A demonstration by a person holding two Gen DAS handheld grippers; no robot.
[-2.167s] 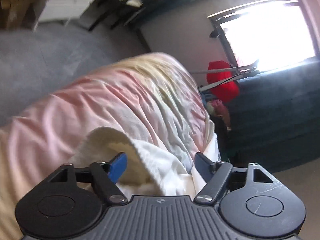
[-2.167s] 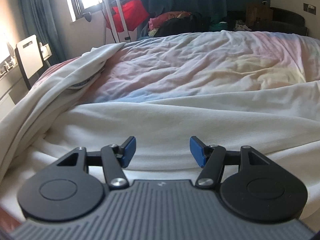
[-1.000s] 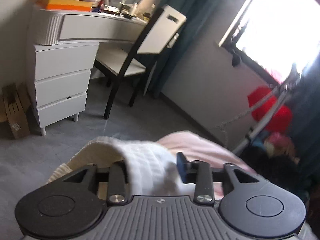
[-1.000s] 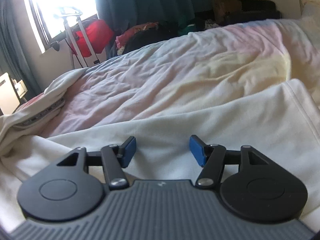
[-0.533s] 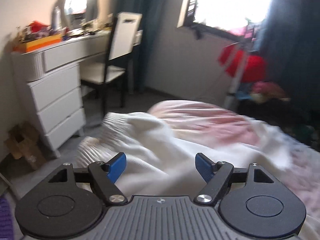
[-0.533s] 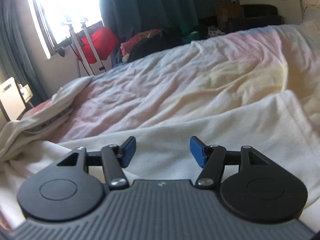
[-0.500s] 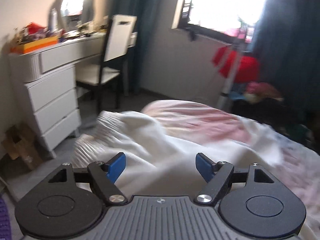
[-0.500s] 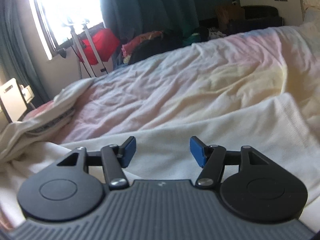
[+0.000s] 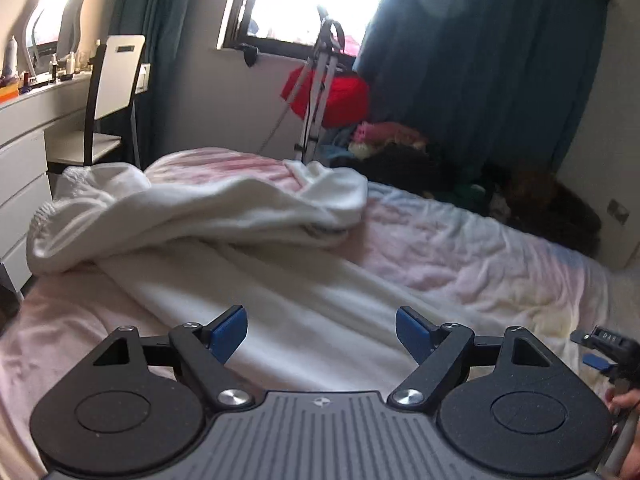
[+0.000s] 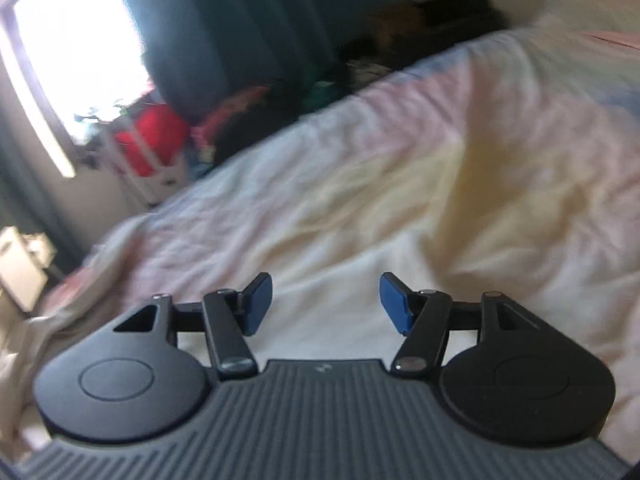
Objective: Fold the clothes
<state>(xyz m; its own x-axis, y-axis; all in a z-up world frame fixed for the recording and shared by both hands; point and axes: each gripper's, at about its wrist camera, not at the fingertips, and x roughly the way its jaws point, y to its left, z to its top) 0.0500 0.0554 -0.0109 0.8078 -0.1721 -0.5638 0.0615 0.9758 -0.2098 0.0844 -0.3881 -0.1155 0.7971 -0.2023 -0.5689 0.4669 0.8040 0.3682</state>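
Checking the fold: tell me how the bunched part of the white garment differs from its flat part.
The bunched part is heaped in rumpled folds near the bed's far-left corner; the flat part lies spread smooth in front of the left gripper. Both are the same white cloth, resting on the bedsheet.

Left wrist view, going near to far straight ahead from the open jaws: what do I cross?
Left gripper → white garment → pastel bedspread → dark clothes pile → dark curtain.

A plain white garment [image 9: 240,216] is seen centre-left on a pastel pink, yellow and blue bedsheet [image 9: 480,256]; blue pads [image 9: 228,334] are seen below.
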